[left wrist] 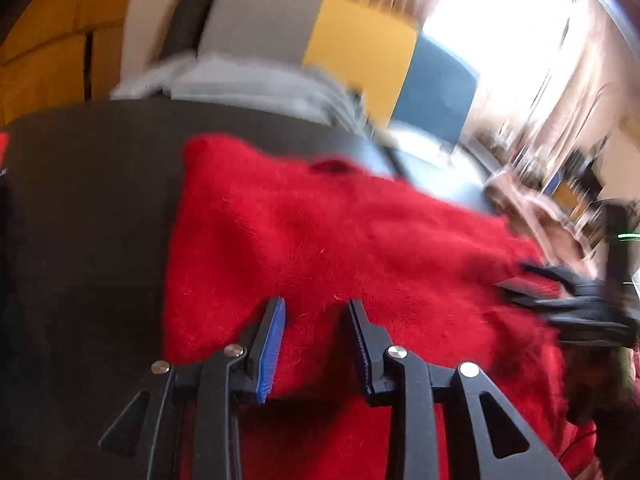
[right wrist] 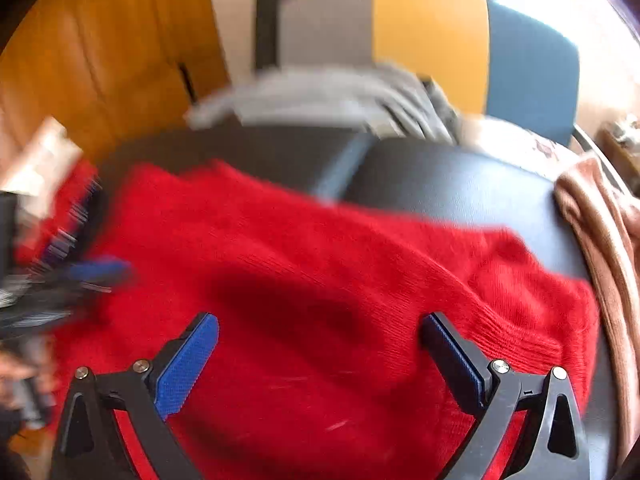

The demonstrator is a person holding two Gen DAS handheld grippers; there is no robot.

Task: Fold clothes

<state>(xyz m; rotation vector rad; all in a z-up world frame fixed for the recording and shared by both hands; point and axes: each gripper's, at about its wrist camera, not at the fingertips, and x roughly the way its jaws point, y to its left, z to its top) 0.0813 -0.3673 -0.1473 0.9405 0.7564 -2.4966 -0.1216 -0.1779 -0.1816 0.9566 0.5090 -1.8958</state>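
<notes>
A fuzzy red sweater (left wrist: 340, 248) lies spread across a black seat surface (left wrist: 88, 184); it also fills the right wrist view (right wrist: 320, 264). My left gripper (left wrist: 316, 304) hovers over the sweater's near edge, jaws partly open with nothing between them. My right gripper (right wrist: 320, 328) is wide open above the sweater's middle, empty. The right gripper shows blurred at the right edge of the left wrist view (left wrist: 576, 300). The left gripper shows blurred at the left edge of the right wrist view (right wrist: 64, 276).
Folded grey clothes (right wrist: 328, 96) lie at the back of the black seat (right wrist: 460, 188). A tan-pink garment (right wrist: 600, 232) hangs off the right side. Grey, yellow and blue cushions (right wrist: 432, 32) stand behind. A wooden cabinet (right wrist: 100, 60) is at left.
</notes>
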